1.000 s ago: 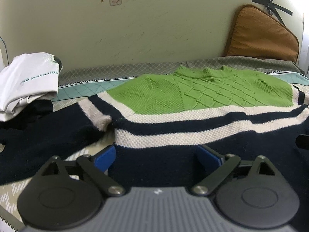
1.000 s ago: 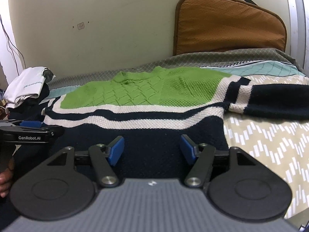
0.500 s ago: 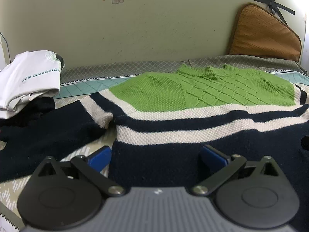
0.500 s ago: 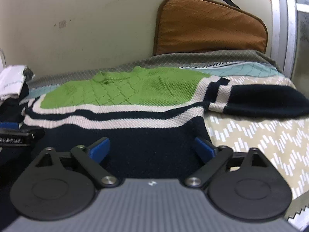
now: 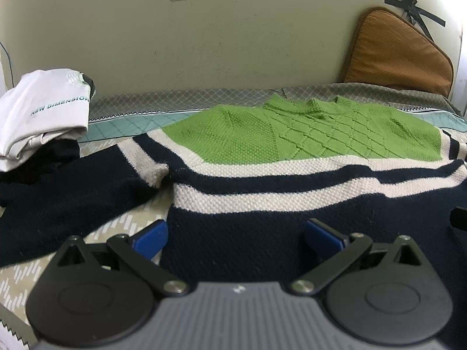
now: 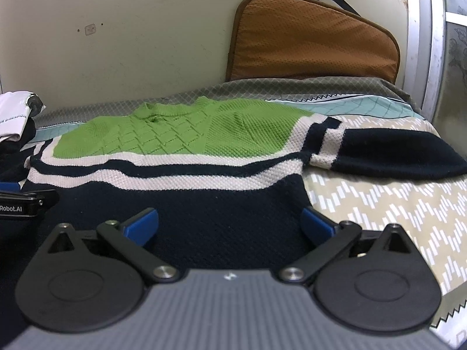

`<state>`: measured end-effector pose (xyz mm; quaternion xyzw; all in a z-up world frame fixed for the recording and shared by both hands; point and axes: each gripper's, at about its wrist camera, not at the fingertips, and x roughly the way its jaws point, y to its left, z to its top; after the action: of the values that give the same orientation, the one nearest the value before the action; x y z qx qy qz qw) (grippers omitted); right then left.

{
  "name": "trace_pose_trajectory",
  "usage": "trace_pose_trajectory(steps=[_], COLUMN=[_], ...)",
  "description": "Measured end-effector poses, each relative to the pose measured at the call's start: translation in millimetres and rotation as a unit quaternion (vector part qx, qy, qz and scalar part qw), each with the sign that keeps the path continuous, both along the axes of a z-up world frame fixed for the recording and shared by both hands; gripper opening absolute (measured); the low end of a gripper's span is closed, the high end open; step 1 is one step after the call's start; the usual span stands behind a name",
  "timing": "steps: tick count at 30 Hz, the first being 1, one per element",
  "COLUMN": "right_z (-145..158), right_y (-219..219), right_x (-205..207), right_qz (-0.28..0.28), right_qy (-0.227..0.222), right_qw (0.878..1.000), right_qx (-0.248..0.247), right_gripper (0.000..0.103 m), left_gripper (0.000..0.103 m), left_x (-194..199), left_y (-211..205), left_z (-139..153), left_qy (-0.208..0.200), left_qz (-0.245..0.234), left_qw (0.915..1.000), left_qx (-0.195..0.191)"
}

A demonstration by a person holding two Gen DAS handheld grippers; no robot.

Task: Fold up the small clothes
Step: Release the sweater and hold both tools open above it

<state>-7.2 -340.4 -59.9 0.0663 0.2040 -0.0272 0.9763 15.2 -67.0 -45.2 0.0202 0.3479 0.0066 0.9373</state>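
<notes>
Both grippers widened: left gripper (image 5: pixel 238 237), right gripper (image 6: pixel 229 224) spread over sweater (image 5: pixel 292 175) hem.

1. Left tongs (image 5: pixel 236 237): spread wide, blue fingertips (image 5: pixel 150 237) far apart, nothing pinched between them. They sit low and point forward, pretty much level.
2. Right tongs (image 6: pixel 230 227): same deal, blue pads (image 6: pixel 141 224) splayed wide with nothing gripped. Low, level, aimed straight ahead.
3. From the right wrist view you can catch the left tongs poking in at the left edge, a black body with a bit of blue, so the two sit side by side.
</notes>
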Motion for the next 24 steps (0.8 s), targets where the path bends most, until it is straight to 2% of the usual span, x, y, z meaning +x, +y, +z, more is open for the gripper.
trace_pose_trajectory(steps=[24], right_z=[-1.2], right_y=[1.5], right_x=[3.1], right_qz=[0.003], right_qy=[0.010], right_qw=[1.000], right_qx=[-0.003], right_gripper=[0.103], left_gripper=[0.103], left_x=[1.1], left_y=[0.7], left_z=[-0.2], left_qy=[0.004], left_qz=[0.002], left_qw=[1.0000], left_qx=[-0.005])
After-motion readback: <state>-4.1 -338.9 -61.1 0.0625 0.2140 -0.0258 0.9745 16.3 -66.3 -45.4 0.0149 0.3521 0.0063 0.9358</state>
